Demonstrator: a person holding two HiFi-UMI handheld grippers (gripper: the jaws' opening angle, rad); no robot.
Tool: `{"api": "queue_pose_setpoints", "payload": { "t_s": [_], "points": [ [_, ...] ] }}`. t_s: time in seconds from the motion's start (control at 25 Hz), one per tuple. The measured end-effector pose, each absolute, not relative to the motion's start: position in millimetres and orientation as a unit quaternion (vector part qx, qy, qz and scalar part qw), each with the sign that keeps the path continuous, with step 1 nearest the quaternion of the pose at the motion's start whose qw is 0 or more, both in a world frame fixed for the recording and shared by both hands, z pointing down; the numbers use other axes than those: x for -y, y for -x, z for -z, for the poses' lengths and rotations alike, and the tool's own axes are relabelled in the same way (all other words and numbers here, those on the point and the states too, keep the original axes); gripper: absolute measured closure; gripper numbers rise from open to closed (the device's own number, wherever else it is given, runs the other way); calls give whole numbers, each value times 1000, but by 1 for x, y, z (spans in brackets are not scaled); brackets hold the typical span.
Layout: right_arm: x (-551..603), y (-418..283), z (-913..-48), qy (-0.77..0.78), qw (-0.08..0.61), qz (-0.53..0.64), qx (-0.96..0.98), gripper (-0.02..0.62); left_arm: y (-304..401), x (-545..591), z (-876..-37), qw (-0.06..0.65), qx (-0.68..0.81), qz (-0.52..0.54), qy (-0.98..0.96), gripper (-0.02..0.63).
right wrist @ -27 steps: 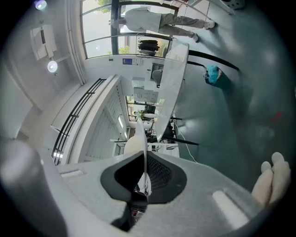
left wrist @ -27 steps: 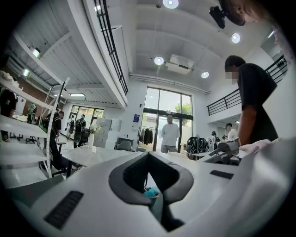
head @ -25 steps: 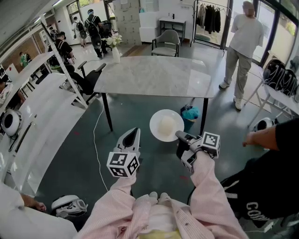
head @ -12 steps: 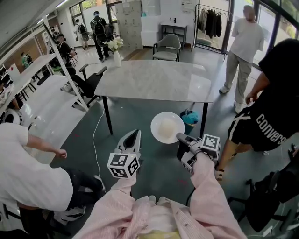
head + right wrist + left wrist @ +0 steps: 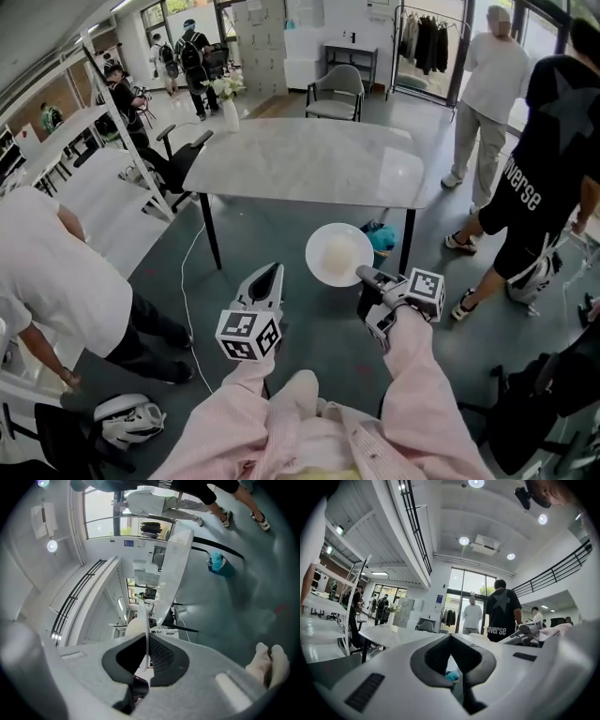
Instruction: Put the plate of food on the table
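Where my right jaws meet: the right gripper (image 5: 362,273) (image 5: 148,654) has its 2 pads pressed onto the near rim of the plate (image 5: 317,238) (image 5: 149,620), which shows edge-on as a thin white line between them.
Food: 1 pale rounded mound (image 5: 337,254) (image 5: 133,626) sits in the middle of the plate (what kind of food I cannot tell).
Plate's place: held out level in the air in front of me, over the dark floor (image 5: 281,225), short of the table's near edge and not on it.
Left jaws: the left gripper (image 5: 271,269) (image 5: 451,637) has its tips closed together with nothing between them, and it hangs just left of the plate without touching it.
Marker cubes: 1 on each gripper, left (image 5: 248,335) and right (image 5: 424,290), both nearer my body than the jaws.
Sleeves: pink striped, running back from both grippers (image 5: 412,375).
Table: the pale marble top (image 5: 309,159) (image 5: 391,634) on dark legs lies beyond the plate; its right front leg (image 5: 406,246) stands just right of the plate in the head view.
Under the table: a teal thing (image 5: 382,236) (image 5: 218,562) on the floor beside that leg.
Far end: a vase of flowers (image 5: 229,94) and a grey chair (image 5: 337,84) stand beyond the table.
People: 1 in a black shirt (image 5: 548,159) right of the table, 1 in white (image 5: 487,70) further back, 1 in white bent over at my left (image 5: 56,281).
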State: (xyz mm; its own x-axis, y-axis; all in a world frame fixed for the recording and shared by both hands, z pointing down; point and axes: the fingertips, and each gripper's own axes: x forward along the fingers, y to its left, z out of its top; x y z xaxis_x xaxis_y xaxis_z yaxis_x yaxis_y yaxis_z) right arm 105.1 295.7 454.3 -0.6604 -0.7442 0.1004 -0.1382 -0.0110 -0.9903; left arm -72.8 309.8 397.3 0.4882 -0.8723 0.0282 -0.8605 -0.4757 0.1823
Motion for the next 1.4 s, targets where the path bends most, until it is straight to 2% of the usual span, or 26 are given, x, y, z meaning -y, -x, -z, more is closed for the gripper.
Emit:
{"api": "queue_pose_setpoints", "payload": {
  "t_s": [0.32,0.76,1.4],
  "points": [
    [-246,-118,-469,329,249,641,-647,580,53,-245,-404,90,495,30,-864,614],
    [-107,-140,-473,340,267,635,-640,580,28,-88,-403,100,468,21,-878,614],
    [56,-133,-482,338,274,636,-637,580,37,69,-417,122,468,15,-875,614]
  ]
}}
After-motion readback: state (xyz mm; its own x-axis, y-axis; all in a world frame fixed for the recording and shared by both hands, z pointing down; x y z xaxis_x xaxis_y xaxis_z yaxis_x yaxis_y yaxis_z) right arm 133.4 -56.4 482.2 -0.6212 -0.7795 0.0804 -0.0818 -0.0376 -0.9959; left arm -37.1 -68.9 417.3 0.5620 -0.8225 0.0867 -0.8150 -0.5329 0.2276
